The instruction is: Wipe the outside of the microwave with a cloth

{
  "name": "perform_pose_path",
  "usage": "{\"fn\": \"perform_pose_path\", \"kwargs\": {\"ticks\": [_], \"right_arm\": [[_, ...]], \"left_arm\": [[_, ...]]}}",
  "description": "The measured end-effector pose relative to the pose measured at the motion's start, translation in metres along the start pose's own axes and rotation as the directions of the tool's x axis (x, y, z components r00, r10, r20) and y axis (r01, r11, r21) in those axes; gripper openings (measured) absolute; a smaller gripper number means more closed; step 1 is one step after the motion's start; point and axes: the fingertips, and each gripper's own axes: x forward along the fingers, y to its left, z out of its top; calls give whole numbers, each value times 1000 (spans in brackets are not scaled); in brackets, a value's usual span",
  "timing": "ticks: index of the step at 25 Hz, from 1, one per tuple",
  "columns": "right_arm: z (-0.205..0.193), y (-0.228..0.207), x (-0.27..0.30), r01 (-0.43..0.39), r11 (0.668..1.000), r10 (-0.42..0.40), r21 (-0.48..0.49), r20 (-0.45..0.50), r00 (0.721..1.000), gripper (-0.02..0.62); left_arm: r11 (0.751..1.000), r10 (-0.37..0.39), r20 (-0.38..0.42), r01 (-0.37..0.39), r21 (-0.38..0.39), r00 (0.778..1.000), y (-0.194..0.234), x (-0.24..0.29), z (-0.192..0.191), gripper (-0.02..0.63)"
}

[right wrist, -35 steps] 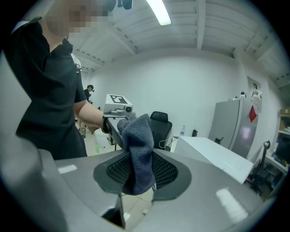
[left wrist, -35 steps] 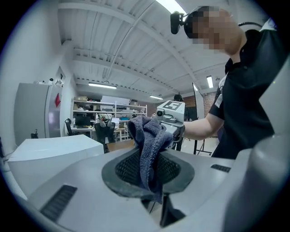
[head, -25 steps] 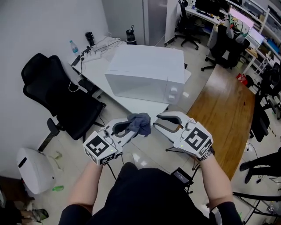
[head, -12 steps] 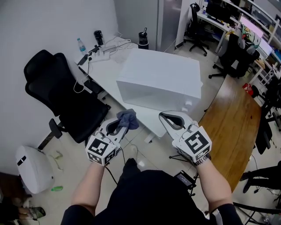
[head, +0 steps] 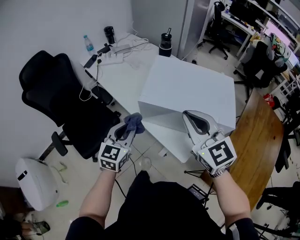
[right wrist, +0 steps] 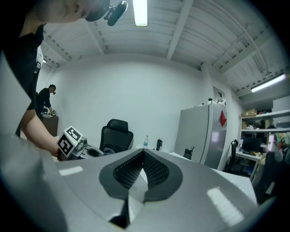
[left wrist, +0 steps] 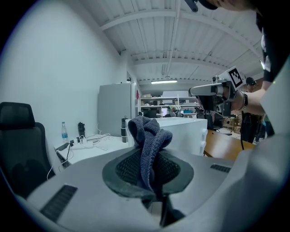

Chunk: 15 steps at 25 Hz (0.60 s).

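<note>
the left gripper (head: 127,131) is clamped on the cloth (head: 134,121), which bunches up past its tips. beside it, the right gripper (head: 188,116) has its jaws pressed together with nothing between them. just ahead of both tips stands the microwave (head: 187,89), on a desk (head: 119,75).

A black office chair (head: 56,93) stands against a plain white wall (head: 42,23), beside a white table (head: 125,77) on pale floor tiles (head: 72,185). A wooden table (head: 258,138) lies right; a strip light (right wrist: 140,11) glows overhead
</note>
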Motion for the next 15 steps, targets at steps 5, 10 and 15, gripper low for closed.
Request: {"fn": "perform_pose_path", "kwargs": {"ticks": [5,10,15], "right_arm": [[-3,-17,46,25,1000,-25,12,-22,999,2],[-7,-35,78,57,998,-56,24,-41,998,2],[-8,-49,105,83,996,-81,23,-61,995,2]], "left_arm": [[999,-16,-28,16,-30,999,43,33,-18,66],[994,-103,-34,102,-38,994,54,65,-27,66],[984,-173,-42,172,-42,984,62,92,-31,66]]}}
